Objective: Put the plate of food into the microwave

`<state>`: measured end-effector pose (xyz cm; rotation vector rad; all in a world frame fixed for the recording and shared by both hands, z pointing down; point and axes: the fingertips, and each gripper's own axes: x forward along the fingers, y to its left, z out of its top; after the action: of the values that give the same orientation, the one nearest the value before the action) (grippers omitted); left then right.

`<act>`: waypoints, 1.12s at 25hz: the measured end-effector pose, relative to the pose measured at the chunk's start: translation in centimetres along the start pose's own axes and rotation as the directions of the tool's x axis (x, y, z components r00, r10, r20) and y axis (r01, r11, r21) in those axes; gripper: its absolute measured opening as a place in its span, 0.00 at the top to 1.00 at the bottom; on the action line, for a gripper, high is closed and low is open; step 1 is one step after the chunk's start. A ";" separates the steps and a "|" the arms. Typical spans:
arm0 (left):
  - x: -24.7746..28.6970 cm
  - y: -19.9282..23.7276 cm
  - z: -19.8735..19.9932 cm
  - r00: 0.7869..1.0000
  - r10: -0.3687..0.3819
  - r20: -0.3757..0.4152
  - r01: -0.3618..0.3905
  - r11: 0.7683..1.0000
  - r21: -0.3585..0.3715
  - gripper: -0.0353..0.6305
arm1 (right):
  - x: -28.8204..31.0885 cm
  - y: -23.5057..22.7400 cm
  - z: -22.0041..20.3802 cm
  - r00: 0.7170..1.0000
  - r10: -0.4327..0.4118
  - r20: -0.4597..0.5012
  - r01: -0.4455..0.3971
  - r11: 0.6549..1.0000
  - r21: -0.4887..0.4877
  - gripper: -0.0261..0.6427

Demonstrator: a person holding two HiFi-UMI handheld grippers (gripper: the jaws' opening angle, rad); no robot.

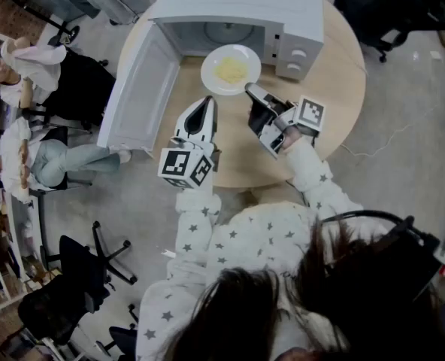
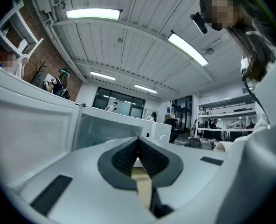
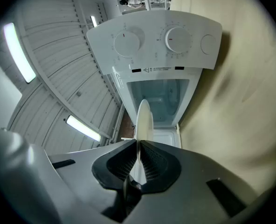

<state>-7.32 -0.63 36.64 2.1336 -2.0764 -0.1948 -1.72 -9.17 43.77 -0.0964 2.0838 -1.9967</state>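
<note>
Over on the left, the microwave door (image 1: 136, 89) hung wide open, swung out past the edge of the round wooden tabletop (image 1: 335, 89), and the cavity of the white microwave (image 1: 237, 6) was bare inside apart from its turntable. Next came the left gripper (image 1: 206, 105), and it was holding nothing. Its dark pads were pressed together at the tips with nothing between them, and it pointed toward the open door just left of the plate, near it but not touching. In the middle was the plate (image 1: 230, 70), white, with a heap of pale yellow food (image 1: 231, 71) on it. It sat right at the mouth of the microwave, in front of the opening and not inside. I could not tell whether it rested on the tabletop or was lifted off it. On to the right gripper (image 1: 250, 90), and that one had it. The jaws were nipped tight on the plate's near right rim, and its own view caught the plate edge-on between the ribbed pads. Furthest right, the microwave's two knobs (image 1: 294, 60) faced out over the tabletop.
</note>
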 end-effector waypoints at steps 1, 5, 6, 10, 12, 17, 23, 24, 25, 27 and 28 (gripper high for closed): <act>0.4 0.4 0.1 1.000 0.002 0.000 -0.002 1.000 -0.002 0.94 | 0.4 -0.1 0.3 1.000 -0.002 -0.002 0.002 1.000 0.000 0.93; 2.4 2.2 0.0 1.000 -0.003 0.000 0.003 1.000 -0.002 0.94 | 2.5 -0.4 1.5 1.000 -0.018 -0.010 0.018 1.000 -0.004 0.93; 2.9 2.5 0.0 1.000 -0.009 -0.003 0.009 1.000 -0.001 0.94 | 3.1 -0.4 1.8 1.000 -0.021 -0.012 0.021 1.000 -0.006 0.93; 4.9 3.5 -0.2 0.999 -0.028 -0.023 0.028 1.000 -0.003 0.94 | 4.9 -0.2 2.7 1.000 -0.021 -0.006 0.021 1.000 -0.002 0.93; 5.7 4.1 -0.3 0.999 -0.036 -0.037 0.036 0.999 -0.002 0.94 | 5.6 -0.5 3.1 1.000 -0.030 0.004 0.030 1.000 0.002 0.93; 7.4 5.6 -1.0 0.995 -0.078 -0.067 0.077 0.997 -0.018 0.94 | 7.0 -2.1 4.2 0.996 -0.063 0.060 0.063 0.998 0.001 0.93; 9.2 7.2 -2.0 0.975 -0.194 -0.106 0.188 0.980 -0.058 0.94 | 8.8 -3.7 5.8 0.971 -0.113 0.211 0.112 0.994 0.015 0.93; 9.4 7.3 -2.2 0.969 -0.219 -0.114 0.213 0.975 -0.063 0.94 | 9.1 -4.0 6.1 0.963 -0.118 0.242 0.117 0.993 0.021 0.93; 9.6 7.3 -2.5 0.961 -0.246 -0.122 0.240 0.968 -0.069 0.94 | 9.3 -4.3 6.3 0.954 -0.125 0.274 0.123 0.992 0.028 0.93; 9.9 7.4 -2.8 0.944 -0.299 -0.136 0.291 0.954 -0.078 0.94 | 9.6 -4.8 6.7 0.934 -0.137 0.331 0.133 0.991 0.034 0.93; 9.9 7.4 -2.9 0.936 -0.321 -0.143 0.312 0.947 -0.080 0.94 | 9.7 -5.1 6.9 0.924 -0.143 0.355 0.139 0.990 0.037 0.93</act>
<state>-13.70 -10.66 41.18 2.3557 -1.6161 -0.1180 -10.19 -18.36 47.35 -0.5786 1.8760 -1.8947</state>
